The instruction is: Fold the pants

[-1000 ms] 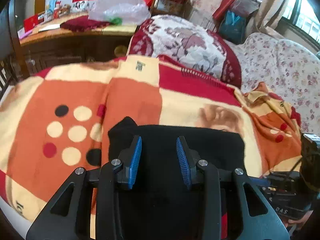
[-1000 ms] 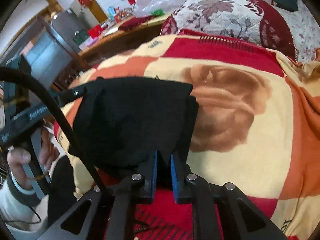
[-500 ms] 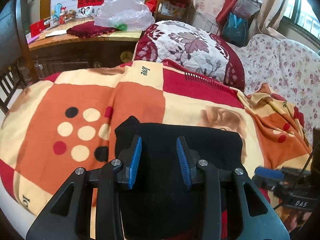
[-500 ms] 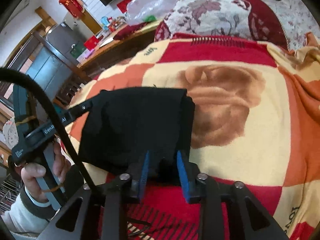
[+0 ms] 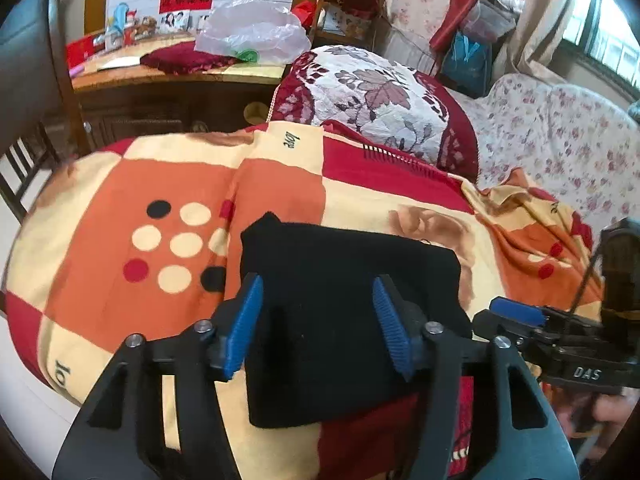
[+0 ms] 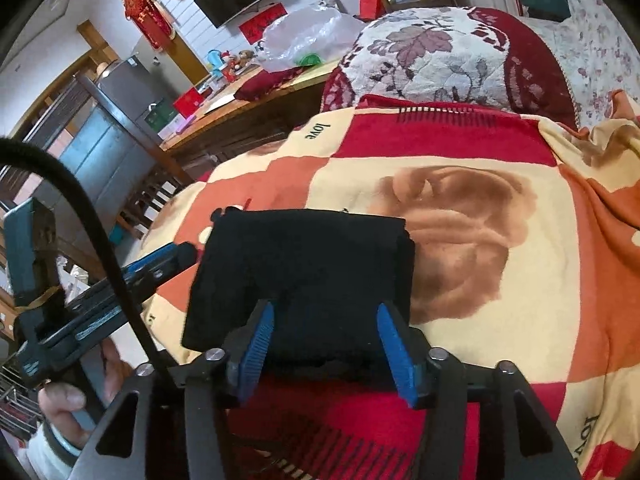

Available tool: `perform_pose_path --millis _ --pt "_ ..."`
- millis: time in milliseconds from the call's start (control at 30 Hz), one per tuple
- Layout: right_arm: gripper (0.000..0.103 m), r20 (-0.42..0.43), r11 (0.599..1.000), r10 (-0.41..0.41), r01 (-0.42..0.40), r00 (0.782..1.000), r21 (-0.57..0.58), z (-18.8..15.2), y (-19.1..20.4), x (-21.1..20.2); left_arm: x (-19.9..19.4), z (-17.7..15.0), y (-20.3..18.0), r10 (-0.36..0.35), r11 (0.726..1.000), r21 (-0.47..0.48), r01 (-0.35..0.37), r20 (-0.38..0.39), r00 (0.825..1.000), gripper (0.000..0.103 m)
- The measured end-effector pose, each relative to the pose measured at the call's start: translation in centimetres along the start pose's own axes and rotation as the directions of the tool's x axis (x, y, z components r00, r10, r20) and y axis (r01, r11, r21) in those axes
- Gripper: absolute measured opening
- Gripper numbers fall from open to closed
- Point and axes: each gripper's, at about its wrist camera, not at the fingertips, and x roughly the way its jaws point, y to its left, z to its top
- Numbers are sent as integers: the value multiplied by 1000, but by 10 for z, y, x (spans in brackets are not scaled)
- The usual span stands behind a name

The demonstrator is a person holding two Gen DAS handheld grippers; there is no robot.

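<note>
The black pants (image 5: 344, 276) lie folded into a compact rectangle on the orange, red and cream blanket (image 5: 120, 216); in the right wrist view the same black pants (image 6: 304, 264) show a thick folded edge on the right. My left gripper (image 5: 318, 324) hovers above their near part, its jaws opening with only air between the blue pads. My right gripper (image 6: 326, 344) stands over the near edge of the pants, its jaws also opening and clear of the cloth. The other gripper (image 6: 132, 276) shows at the left of the right wrist view, held by a hand (image 6: 64, 404).
A maroon and white leaf-patterned quilt (image 5: 376, 96) lies rolled beyond the blanket. A wooden desk (image 5: 176, 76) with a plastic bag (image 5: 248, 32) stands at the back left. A flowered sheet (image 5: 560, 136) covers the right side. A wooden chair (image 5: 20, 168) stands at the far left.
The right gripper let go of the near edge of the pants and opened wide. The left gripper widened too and rose back from the cloth. The pants stayed folded on the blanket.
</note>
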Motion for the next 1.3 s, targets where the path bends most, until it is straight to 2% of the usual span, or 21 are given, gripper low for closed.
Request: perform_pose_path --millis 67,233,367,467,567,600,667,700,733,767,833,900,967,1100,1300 --pt "76 -8 1000 -2 2 1000 22 -1 -7 4 0 -2 8 2 1000 -22 -2 -9 1000 58" --pt "77 -45 998 1 2 999 63 -5 -30 20 8 -6 33 -14 997 -72 11 -42 999 60" --pt "78 -65 992 59 -51 996 114 -6 -48 37 24 -12 50 -46 991 -130 34 -92 995 63" --pt "78 -77 982 135 -123 988 144 -5 -53 48 32 -17 53 -105 984 -152 90 -97 990 63" --pt "78 -107 974 167 -148 980 171 -4 -56 64 41 -19 51 -147 979 -159 130 -102 984 64" --pt "78 -109 973 170 -149 979 175 -3 -56 67 44 -20 50 -147 978 -163 129 -107 983 65" --pt "78 -90 970 189 -171 978 172 -1 -55 68 51 -21 50 -156 975 -176 135 -114 981 75" --pt "74 -86 968 197 -180 977 172 -1 -55 69 56 -23 51 -168 970 -195 142 -124 978 75" --pt "64 -79 967 207 -192 975 168 -2 -54 69 59 -24 52 -180 965 -217 149 -129 975 75" --pt "59 -70 973 186 -174 980 148 -3 -52 68 60 -23 52 -189 961 -226 157 -124 974 73" --pt "48 -51 977 185 -178 981 118 -3 -48 62 53 -21 42 -198 968 -176 176 -115 973 55" --pt "36 -37 978 186 -181 982 104 1 -44 56 45 -18 30 -178 979 -120 166 -97 979 47" --pt "34 -19 979 183 -181 983 90 5 -43 46 38 -12 22 -204 975 -112 193 -89 975 41" --pt "33 34 980 175 -178 984 91 15 -51 20 23 8 -1 -260 963 -92 255 -50 964 40" --pt "33 85 991 95 -102 992 83 32 -75 -19 41 24 -47 -287 957 -60 284 -66 956 41"
